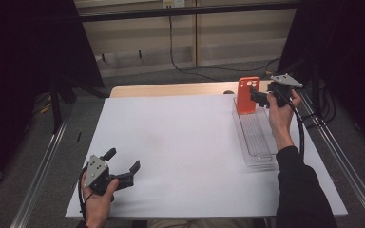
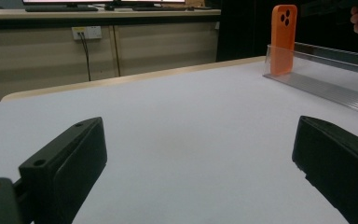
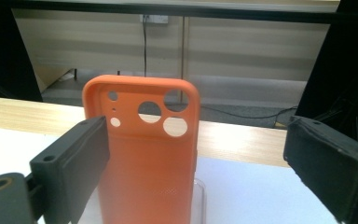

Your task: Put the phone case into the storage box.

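case: orange phone case [image 1: 247, 95], soft matte look, rounded corners, round camera cutouts near top; stands upright at far end of tray, far-right of counter
tray: clear plastic tray [image 1: 259, 142], long narrow rectangle w/ ribbed floor + low walls, runs near-to-far along right side
R gripper: right gripper [image 1: 261, 97] held at far right, just beside case at its upper part; black blocky jaws spread wide in right gripper view, case [image 3: 144, 158] between them, nearer the left jaw; can't tell if that jaw touches it, right jaw well apart
L gripper: left gripper [image 1: 122, 167] near-left, low over sheet, jaws spread, nothing between; well apart from case
L gripper parts: grey 3-cornered plate on top, black cable trailing
sheet: white sheet [image 1: 185, 152], flat, smooth, covers most of counter
counter: light wood counter [image 1: 171, 89], bare strip at far edge
L view: case [image 2: 283, 39] seen far off, upright behind clear tray wall [image 2: 317, 74]
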Motion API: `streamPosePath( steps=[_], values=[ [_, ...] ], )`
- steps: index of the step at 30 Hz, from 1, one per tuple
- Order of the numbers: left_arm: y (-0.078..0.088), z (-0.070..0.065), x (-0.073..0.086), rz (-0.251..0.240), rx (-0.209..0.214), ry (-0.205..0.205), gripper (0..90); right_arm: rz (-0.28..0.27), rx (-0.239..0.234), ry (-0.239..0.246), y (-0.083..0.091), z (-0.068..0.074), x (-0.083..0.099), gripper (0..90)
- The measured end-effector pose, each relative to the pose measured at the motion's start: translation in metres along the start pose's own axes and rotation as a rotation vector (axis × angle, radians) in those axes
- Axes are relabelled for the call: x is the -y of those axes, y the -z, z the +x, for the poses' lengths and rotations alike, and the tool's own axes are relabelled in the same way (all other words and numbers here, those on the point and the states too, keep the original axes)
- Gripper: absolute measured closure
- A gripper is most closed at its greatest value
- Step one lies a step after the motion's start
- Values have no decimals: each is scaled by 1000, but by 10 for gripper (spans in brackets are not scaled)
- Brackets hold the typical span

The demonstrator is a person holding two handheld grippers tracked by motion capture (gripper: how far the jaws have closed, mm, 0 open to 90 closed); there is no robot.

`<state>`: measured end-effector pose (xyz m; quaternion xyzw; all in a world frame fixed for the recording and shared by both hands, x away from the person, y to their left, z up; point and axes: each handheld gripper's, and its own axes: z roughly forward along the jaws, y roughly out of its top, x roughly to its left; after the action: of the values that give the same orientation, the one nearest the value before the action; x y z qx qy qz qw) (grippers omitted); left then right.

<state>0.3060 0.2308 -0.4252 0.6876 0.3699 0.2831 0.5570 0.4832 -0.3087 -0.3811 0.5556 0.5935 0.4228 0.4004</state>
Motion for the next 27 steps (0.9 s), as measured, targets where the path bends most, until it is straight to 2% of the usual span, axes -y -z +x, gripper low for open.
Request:
streamPosePath(
  steps=[3, 7, 10, 13, 15, 19, 23, 27],
  values=[
    [1, 1, 0, -2, -4, 1, 30, -13, -21, -3, 5, 1, 2, 22],
    [1, 0, 0, -3, -10, -1, 30, -21, -60, -15, 12, 2, 4, 20],
    [1, 0, 0, -4, -3, 1, 30, -26, -57, -10, 16, 3, 6, 20],
    [2, -1, -1, -8, -3, 0, 30, -41, -94, -7, 22, 4, 8, 10],
    [2, 0, -1, -8, -5, 0, 30, -49, -93, -12, 25, 5, 8, 16],
    [2, 0, -1, -8, -8, 3, 29, -72, -116, 0, 33, 7, 9, 8],
    [2, -1, -1, -13, -5, 10, 29, -92, -141, -7, 41, 11, 8, 9],
    [2, 0, -1, -13, -6, 12, 29, -110, -144, -5, 48, 13, 8, 3]
  ],
)
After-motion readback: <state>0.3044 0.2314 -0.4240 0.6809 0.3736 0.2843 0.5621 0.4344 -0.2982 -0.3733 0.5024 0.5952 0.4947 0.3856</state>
